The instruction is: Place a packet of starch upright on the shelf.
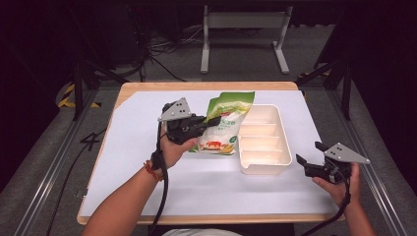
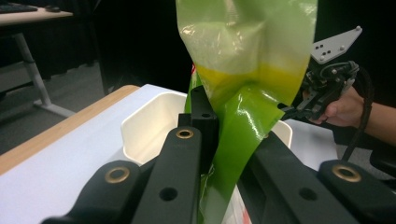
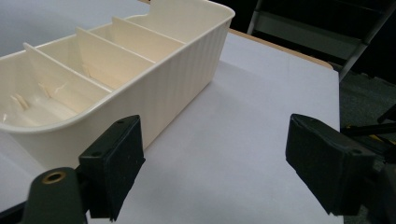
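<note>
A green and white snack bag (image 1: 225, 123) hangs lifted just left of the cream divided bin (image 1: 261, 139). My left gripper (image 1: 212, 121) is shut on the bag's left edge. In the left gripper view the crumpled green film (image 2: 243, 84) is pinched between the two black jaws, with the bin's rim (image 2: 154, 105) behind. My right gripper (image 1: 309, 154) hovers over the table to the right of the bin's near end. Its jaws stand wide open with nothing between them. The bin's ribbed wall (image 3: 182, 70) lies just ahead of them to the left.
White paper (image 1: 147, 162) covers the wooden table (image 1: 196, 85). The bin (image 3: 107, 51) has several compartments with nothing in them. A metal stand (image 1: 243, 22) rises on the floor beyond the far edge. Dark frame rails run along both sides.
</note>
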### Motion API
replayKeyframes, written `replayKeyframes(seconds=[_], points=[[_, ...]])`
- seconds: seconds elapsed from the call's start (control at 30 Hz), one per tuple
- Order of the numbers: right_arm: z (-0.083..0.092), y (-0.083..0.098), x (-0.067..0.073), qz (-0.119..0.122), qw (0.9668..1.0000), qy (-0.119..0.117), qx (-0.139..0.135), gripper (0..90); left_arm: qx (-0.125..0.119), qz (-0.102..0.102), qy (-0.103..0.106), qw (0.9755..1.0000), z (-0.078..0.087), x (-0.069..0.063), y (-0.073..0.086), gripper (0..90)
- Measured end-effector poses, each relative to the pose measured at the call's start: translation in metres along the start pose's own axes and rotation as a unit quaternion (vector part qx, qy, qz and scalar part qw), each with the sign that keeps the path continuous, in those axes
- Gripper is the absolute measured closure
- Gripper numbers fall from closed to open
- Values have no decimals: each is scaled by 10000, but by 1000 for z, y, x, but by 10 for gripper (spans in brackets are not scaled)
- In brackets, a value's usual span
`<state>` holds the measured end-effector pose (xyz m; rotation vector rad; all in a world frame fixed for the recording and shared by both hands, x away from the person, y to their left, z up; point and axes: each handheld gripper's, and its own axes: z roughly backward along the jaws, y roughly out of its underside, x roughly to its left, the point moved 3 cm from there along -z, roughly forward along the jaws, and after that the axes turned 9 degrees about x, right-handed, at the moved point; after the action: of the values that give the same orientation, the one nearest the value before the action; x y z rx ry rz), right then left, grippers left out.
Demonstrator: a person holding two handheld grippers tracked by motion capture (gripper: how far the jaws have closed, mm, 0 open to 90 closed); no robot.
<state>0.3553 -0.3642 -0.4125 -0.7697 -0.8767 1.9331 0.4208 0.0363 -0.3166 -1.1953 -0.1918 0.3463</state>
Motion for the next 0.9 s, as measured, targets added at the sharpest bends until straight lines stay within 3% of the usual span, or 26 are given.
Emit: replayKeyframes(seconds=[0.5,0.9], points=[[1,2,-1,9,10000,10,2,192,-241,-15,170,9996,-41,17,-37,881],[3,3,-2,18,10000,38,-32,192,-204,-46,277,9994,-95,26,-52,881]])
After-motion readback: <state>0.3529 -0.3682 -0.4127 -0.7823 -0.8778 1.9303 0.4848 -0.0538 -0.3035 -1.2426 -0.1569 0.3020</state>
